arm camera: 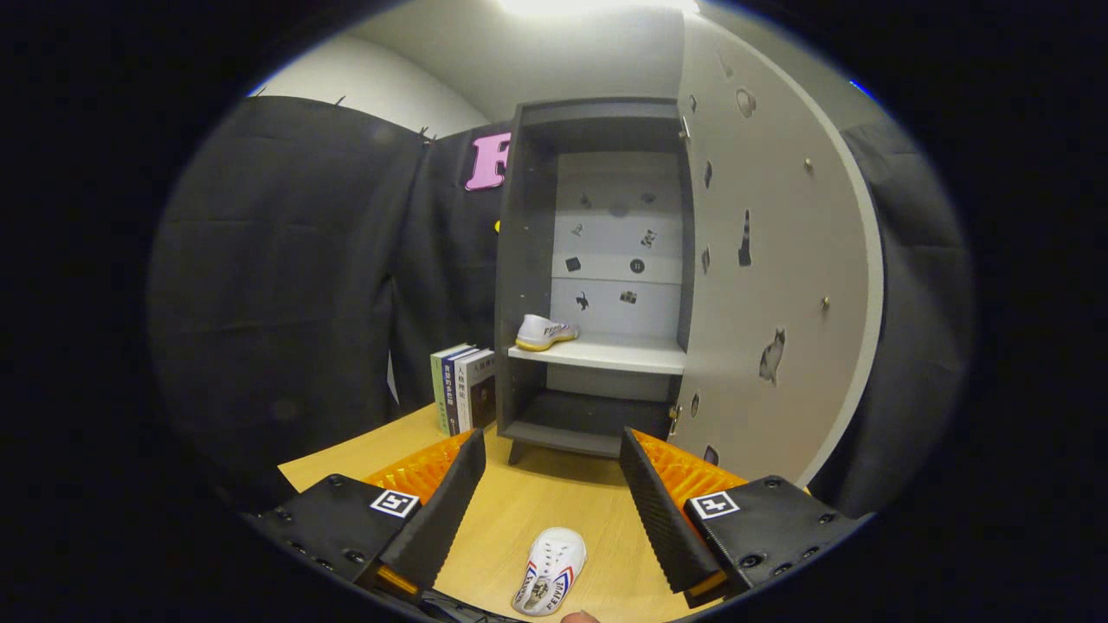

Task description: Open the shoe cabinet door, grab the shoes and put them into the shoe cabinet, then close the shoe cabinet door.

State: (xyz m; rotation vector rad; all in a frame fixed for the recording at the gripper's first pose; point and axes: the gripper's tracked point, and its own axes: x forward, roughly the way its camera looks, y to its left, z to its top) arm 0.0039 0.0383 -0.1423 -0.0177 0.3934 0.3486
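**Open shoe cabinet, one shoe shelved, one on the table**

I take the shoe cabinet (pixel 597 285) as my landmark. It is a tall, dark grey unit standing at the far end of a light wooden table (pixel 537 502). Its pale door (pixel 770 260) is swung wide open to the cabinet's right, dotted with small dark stickers. Inside the cabinet, on the white middle shelf (pixel 606 353), a white shoe with a yellow sole (pixel 545 332) rests at the shelf's left end. Against the cabinet's lower left side stand a few upright books (pixel 463 387).

In front of the cabinet, nearer to me, my gripper (pixel 550 502) has its fingers spread wide apart, holding nothing. A second white shoe (pixel 549 571) lies on the table between the fingers, low and close to the camera, touching neither finger. A small bit of what may be a fingertip shows just beside that shoe; I cannot tell more.
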